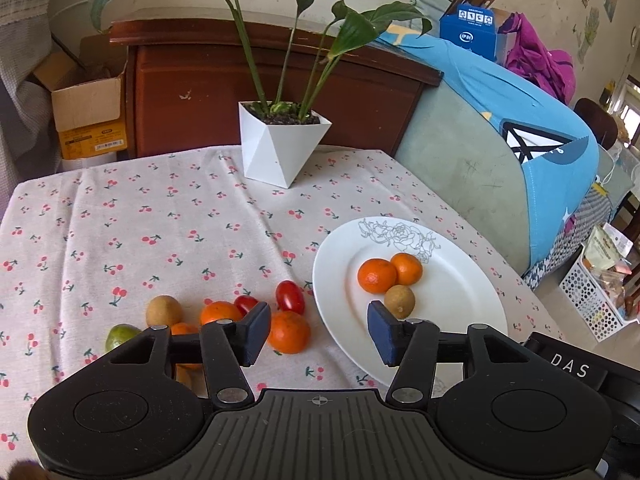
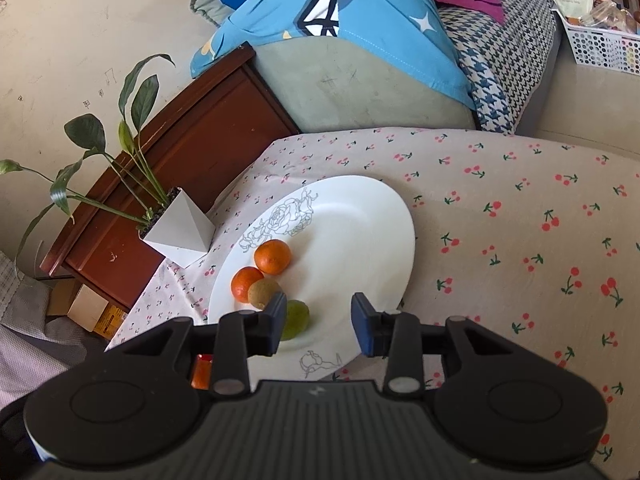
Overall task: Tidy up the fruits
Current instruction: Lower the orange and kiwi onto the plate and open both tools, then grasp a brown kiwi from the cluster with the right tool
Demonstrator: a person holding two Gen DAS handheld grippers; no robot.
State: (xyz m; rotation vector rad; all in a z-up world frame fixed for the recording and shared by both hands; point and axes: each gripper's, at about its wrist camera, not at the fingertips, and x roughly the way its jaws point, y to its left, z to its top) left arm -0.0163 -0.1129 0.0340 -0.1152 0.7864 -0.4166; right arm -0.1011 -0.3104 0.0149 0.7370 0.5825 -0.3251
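While six or so fruits [image 1: 289,332] wait on the cloth left of the plate [image 1: 472,304], the left gripper [image 1: 318,332] gapes empty. Four already sit on the plate, the green fruit [image 2: 297,319] just beside the right gripper [image 2: 319,326], which also stands parted and empty, so the next move probably calls for a fresh pick from the cloth.

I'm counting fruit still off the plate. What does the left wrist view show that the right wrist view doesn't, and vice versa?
Left wrist only: loose on the cherry-print tablecloth, round orange citrus, red cherry tomatoes, a brown fuzzy fruit, a half-hidden green fruit. Right wrist only: a round green fruit on the white rose-patterned plate. Both: that plate, its two small oranges and brown oval fruit.
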